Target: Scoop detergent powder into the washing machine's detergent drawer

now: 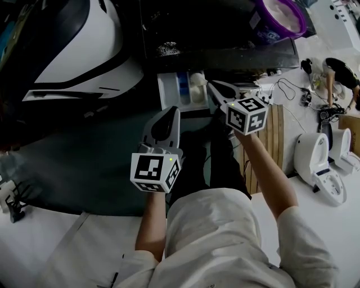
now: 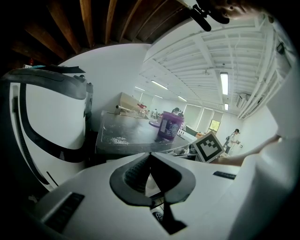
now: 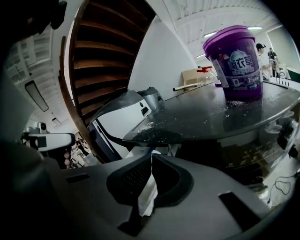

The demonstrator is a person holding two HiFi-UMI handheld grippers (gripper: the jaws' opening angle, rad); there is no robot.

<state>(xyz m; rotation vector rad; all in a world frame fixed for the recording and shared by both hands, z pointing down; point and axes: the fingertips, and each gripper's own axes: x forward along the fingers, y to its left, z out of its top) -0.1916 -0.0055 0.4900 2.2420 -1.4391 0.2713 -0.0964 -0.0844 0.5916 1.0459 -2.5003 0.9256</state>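
Observation:
The white detergent drawer stands pulled out below the machine's dark top. On that top sits the purple detergent bucket, lid off, pale powder inside. The bucket shows far ahead in the left gripper view and close and large in the right gripper view. My left gripper is shut and holds nothing, just short of the drawer's front. My right gripper is shut too, empty, its tip beside the drawer's right edge. No scoop is in view.
Spilled powder speckles the dark top. A big white and black curved appliance body fills the left. On the right are a wooden slat board, cables, white devices and a crouching person.

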